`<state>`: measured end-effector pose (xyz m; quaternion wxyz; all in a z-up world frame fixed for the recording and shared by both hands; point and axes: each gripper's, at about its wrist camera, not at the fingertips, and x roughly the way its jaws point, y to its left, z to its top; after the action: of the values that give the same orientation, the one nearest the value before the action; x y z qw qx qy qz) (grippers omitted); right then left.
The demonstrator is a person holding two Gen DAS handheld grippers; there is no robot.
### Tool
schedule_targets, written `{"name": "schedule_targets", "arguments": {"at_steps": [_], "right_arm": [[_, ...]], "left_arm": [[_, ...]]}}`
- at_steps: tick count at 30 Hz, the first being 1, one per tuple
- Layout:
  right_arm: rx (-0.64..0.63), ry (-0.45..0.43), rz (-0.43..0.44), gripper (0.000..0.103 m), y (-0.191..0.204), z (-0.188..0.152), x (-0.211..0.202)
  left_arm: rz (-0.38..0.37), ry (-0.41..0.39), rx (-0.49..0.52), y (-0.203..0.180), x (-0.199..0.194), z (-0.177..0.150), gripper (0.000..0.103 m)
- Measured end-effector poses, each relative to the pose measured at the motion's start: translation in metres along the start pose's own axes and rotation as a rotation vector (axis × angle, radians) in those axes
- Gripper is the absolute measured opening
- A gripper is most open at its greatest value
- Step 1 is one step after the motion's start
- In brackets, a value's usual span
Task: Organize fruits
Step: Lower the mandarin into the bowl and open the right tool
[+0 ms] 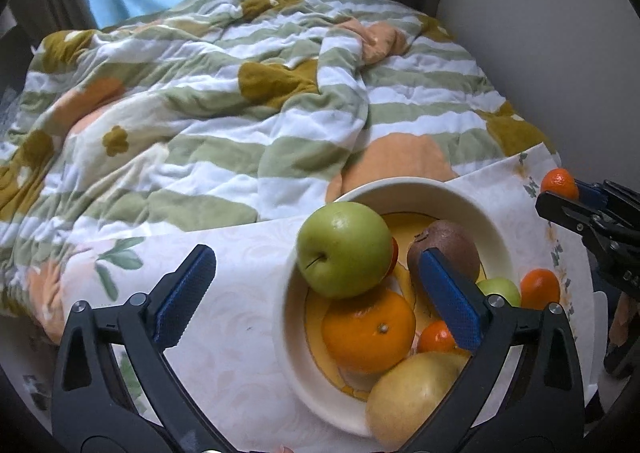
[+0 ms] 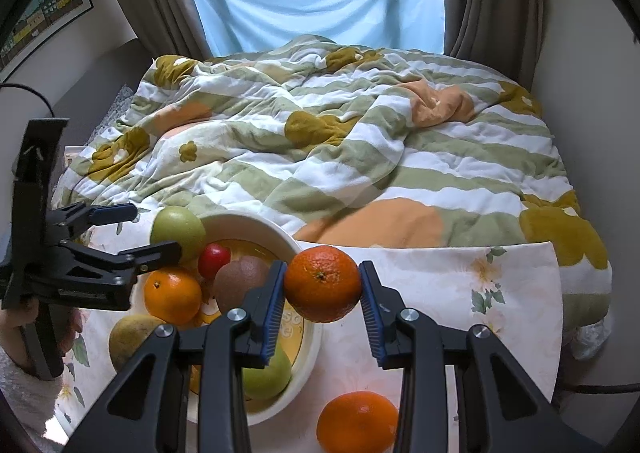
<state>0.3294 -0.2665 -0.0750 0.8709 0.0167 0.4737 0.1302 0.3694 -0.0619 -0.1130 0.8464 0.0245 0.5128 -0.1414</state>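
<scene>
A white bowl (image 1: 288, 333) on the table holds a green apple (image 1: 344, 249), an orange (image 1: 368, 329), a kiwi (image 1: 452, 245), a yellow pear (image 1: 412, 397) and small fruits. My left gripper (image 1: 316, 293) is open and empty, its fingers spread either side of the green apple above the bowl. My right gripper (image 2: 323, 305) is shut on a tangerine (image 2: 322, 283) and holds it above the table just right of the bowl (image 2: 308, 365). Another orange (image 2: 357, 422) lies on the tablecloth below it. The left gripper also shows in the right wrist view (image 2: 156, 231).
The table has a white floral cloth (image 2: 460, 293). A bed with a striped floral quilt (image 2: 320, 141) lies directly behind it. Curtains and a blue sheet hang at the window behind. A small orange (image 1: 540, 289) and a small green fruit (image 1: 500, 291) show at the bowl's right side.
</scene>
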Motion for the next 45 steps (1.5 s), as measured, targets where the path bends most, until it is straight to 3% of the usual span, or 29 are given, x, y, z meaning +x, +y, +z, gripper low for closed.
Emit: {"name": "schedule_targets", "arguments": {"at_steps": [14, 28, 29, 32, 36, 39, 45], "right_arm": [[-0.01, 0.074, 0.059, 0.033, 0.023, -0.001, 0.031], [0.015, 0.119, 0.022, 0.034, 0.02, -0.015, 0.041], [0.017, 0.116, 0.024, 0.037, 0.02, -0.016, 0.041], [0.02, 0.106, 0.037, 0.058, 0.019, -0.017, 0.039], [0.012, 0.051, 0.051, 0.094, 0.021, -0.015, 0.025], [-0.014, 0.017, 0.038, 0.102, 0.025, -0.014, 0.013], [-0.048, -0.039, 0.023, 0.102, 0.03, -0.014, -0.018]], "left_arm": [[0.071, 0.013, -0.083, 0.028, -0.042, -0.041, 0.103], [0.049, 0.029, -0.113, 0.031, -0.043, -0.068, 0.103], [0.05, 0.027, -0.113, 0.031, -0.043, -0.068, 0.103], [0.055, 0.019, -0.116, 0.03, -0.045, -0.069, 0.103], [0.056, 0.008, -0.122, 0.03, -0.052, -0.071, 0.103], [0.059, -0.006, -0.119, 0.027, -0.062, -0.073, 0.103], [0.068, -0.016, -0.108, 0.023, -0.088, -0.079, 0.103]]}}
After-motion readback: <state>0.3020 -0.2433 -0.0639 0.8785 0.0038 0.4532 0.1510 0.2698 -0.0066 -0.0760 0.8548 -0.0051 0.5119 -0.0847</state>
